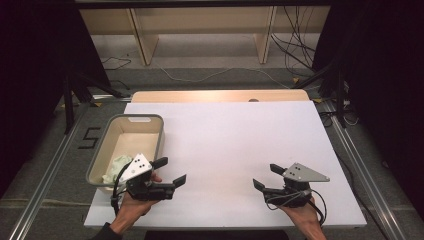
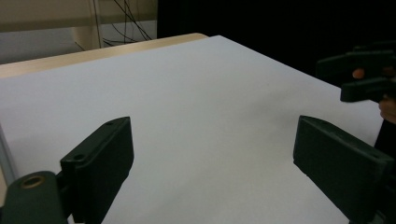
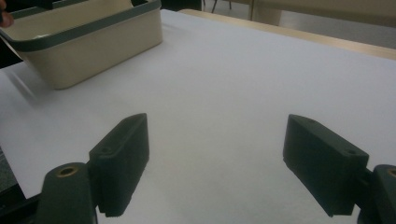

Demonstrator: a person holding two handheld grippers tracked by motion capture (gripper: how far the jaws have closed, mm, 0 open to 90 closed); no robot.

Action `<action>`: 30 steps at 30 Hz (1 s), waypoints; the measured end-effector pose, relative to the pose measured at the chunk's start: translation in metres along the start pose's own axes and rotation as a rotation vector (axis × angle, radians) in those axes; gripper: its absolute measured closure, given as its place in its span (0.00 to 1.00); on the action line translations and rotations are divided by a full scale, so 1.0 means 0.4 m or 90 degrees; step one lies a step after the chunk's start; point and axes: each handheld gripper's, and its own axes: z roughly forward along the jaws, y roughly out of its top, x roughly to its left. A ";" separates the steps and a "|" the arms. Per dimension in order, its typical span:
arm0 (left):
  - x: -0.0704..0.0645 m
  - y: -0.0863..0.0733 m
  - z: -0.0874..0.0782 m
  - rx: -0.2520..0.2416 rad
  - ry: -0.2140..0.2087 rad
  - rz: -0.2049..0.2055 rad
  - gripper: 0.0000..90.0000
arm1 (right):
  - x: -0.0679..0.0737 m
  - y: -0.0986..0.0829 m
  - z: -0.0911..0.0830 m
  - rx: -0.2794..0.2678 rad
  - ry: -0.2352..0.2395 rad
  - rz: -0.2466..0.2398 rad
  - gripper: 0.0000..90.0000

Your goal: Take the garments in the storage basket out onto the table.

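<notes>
A beige bin with a grey-green rim (image 1: 151,119) stands on the left side of the white table top (image 1: 235,140); a pale greenish cloth (image 1: 116,167) lies in its near end. My left gripper (image 1: 171,171) hovers just right of the bin's near corner, jaws open and empty, pointing right. Near the table's front right, my right gripper (image 1: 267,176) is open too and holds nothing, pointing left. In the left gripper view my own jaws (image 2: 212,156) frame bare table, and the right gripper (image 2: 362,77) appears at the far right. The right gripper view has its jaws (image 3: 217,156) wide apart, with the bin (image 3: 88,44) at the upper left.
A wooden board edge (image 1: 220,95) runs along the table's far side. Beyond it are shelf legs (image 1: 145,42) and loose cables (image 1: 295,50) on the floor. Metal rails (image 1: 45,175) flank the table on both sides.
</notes>
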 end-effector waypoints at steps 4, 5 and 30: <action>0.000 0.012 0.003 0.017 0.019 0.004 0.14 | 0.001 0.001 0.002 0.002 0.006 0.003 0.26; 0.000 0.015 0.003 0.019 0.021 0.004 0.14 | 0.001 0.001 0.002 0.002 0.006 0.003 0.26; 0.039 0.102 0.059 0.082 0.088 -0.014 0.14 | 0.005 0.003 0.007 0.000 0.014 0.008 0.27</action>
